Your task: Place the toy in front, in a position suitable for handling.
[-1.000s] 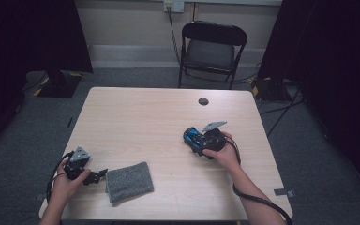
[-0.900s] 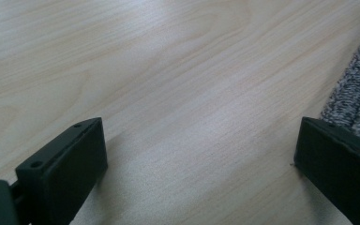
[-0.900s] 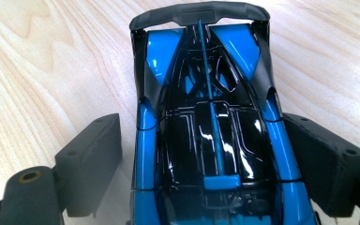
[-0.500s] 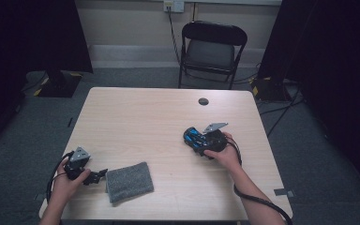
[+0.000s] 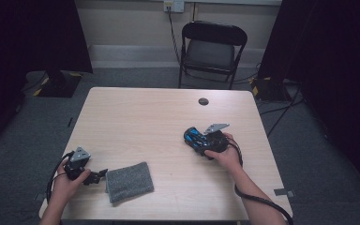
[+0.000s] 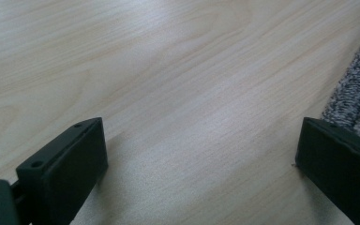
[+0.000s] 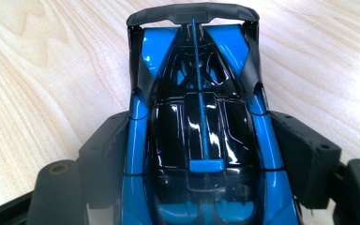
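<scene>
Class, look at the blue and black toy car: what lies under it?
Light wood table shows around the toy car, whose sides sit between the right gripper jaws, which have just been closing. The car's body hides its underside and wheels.

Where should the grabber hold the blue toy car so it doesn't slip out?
Grab the blue toy car across its middle, one jaw on each long side, coming from above and behind. The sides there run fairly straight and parallel, while the rear wing is thin. The right gripper already straddles it there; its jaws have just been closing on the car.
</scene>
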Demonstrator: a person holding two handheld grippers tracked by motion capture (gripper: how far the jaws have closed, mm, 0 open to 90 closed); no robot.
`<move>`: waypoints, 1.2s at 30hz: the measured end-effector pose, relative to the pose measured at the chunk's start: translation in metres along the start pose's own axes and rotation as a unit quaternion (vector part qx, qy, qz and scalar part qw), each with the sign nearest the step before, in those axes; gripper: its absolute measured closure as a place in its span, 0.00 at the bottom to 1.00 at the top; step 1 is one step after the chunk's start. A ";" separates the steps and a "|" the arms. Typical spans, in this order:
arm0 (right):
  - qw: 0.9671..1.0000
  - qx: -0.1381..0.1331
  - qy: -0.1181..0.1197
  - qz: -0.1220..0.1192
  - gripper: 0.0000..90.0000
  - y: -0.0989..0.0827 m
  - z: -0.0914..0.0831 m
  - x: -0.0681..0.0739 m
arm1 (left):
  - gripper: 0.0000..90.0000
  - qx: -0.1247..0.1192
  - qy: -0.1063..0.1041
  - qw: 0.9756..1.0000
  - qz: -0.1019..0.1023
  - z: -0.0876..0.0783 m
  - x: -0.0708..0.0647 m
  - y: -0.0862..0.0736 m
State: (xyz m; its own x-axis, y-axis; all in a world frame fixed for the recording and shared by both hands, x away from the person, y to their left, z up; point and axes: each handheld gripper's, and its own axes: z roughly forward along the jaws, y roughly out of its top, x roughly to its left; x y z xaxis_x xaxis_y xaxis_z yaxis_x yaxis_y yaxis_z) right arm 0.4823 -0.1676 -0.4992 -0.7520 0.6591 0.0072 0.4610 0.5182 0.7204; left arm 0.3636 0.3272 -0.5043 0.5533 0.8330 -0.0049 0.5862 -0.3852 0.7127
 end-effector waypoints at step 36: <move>1.000 0.016 0.014 -0.010 0.29 0.032 -0.003 0.022 | 0.02 0.001 -0.001 1.000 -0.001 0.000 0.000 0.000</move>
State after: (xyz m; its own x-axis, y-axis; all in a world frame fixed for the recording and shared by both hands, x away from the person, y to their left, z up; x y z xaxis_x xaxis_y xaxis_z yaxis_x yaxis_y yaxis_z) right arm 0.4792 -0.1382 -0.4744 -0.7745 0.6325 0.0130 0.4602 0.5492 0.6976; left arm 0.3636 0.3271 -0.5043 0.5533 0.8330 -0.0065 0.5875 -0.3847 0.7120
